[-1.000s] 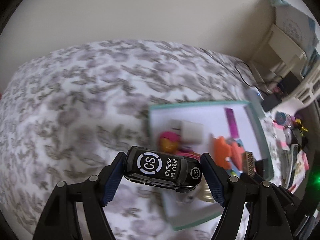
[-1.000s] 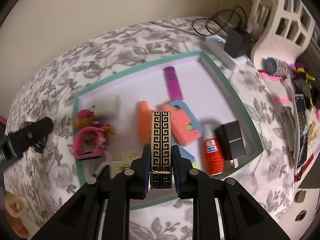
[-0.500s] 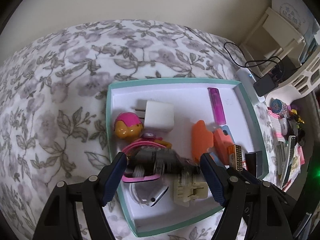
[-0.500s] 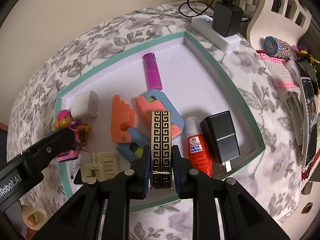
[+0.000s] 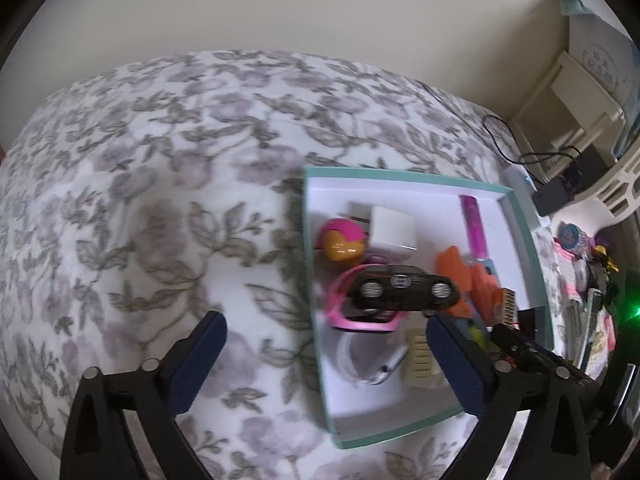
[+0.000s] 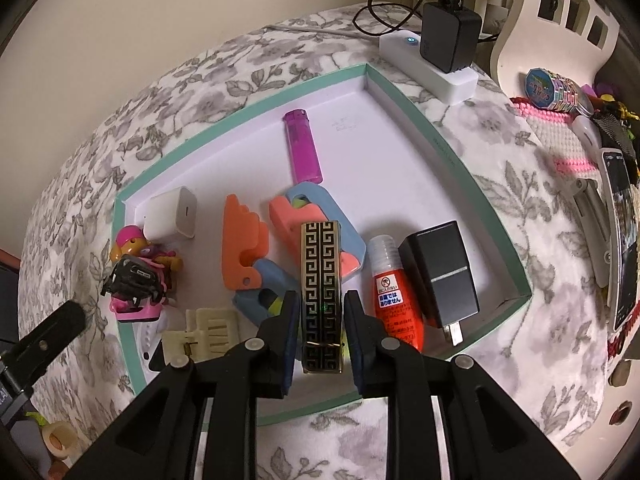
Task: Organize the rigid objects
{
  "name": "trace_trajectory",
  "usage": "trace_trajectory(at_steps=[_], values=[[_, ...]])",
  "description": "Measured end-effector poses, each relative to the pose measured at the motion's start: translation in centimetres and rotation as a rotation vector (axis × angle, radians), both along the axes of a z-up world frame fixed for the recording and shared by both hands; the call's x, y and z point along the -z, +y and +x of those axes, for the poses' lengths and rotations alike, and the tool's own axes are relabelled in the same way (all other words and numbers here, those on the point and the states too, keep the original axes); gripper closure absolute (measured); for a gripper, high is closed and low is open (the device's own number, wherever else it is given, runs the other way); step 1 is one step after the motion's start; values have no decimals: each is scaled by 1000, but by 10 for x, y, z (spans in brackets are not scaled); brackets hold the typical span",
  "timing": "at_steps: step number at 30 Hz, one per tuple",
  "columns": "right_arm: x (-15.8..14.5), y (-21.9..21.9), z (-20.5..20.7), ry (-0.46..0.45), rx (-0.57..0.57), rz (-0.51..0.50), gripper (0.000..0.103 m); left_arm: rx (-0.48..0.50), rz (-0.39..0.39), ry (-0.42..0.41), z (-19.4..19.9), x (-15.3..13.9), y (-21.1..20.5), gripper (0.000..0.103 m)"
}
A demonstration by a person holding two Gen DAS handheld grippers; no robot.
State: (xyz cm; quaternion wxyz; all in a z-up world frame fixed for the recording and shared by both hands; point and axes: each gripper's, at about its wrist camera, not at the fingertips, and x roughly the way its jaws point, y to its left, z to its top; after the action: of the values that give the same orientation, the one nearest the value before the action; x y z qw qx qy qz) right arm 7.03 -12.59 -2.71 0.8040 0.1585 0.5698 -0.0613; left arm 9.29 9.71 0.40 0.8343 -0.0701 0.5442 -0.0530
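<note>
One toy car (image 5: 402, 290), two chargers (image 6: 171, 219)

Soft, even indoor light is seen in both views, with only faint shadows. Strong fisheye bending and dark vignetted corners are present. The left wrist view is motion-blurred across the floral bedspread (image 5: 160, 208); the right wrist view is sharp.

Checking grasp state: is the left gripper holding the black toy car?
No: the left gripper is open, and the black toy car lies wheels-up on the pink watch in the tray.
</note>
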Motion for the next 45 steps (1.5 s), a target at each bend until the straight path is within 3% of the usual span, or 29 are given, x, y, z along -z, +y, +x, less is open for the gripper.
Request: trace_trajectory(at_steps=[1,3,8,14,16,28,45], values=[[0,0,0,0,-1,-1,70,-12,1,-9,-2,-1,6,0],[-1,2,-1,-5,0,-9,46,-30,3,-21,-6,-2,13,0],[-5,6,-4,-34,-12,-19,31,-62,43,-55,-17,-5,29,0],[-15,22,-9,-73,-54,-67,28,-79,81,-104,-31,-12,41,0],[-18,27,-11,-85,-67,-56,17,-91,95,-110,-34,-13,45,0],[-35,62,-35,-141,-137,-66,9,-211,141,-102,-57,-8,84,0],[-44,77,-50,-159,-161,-103,9,-227,162,-94,-76,-10,95,0]])
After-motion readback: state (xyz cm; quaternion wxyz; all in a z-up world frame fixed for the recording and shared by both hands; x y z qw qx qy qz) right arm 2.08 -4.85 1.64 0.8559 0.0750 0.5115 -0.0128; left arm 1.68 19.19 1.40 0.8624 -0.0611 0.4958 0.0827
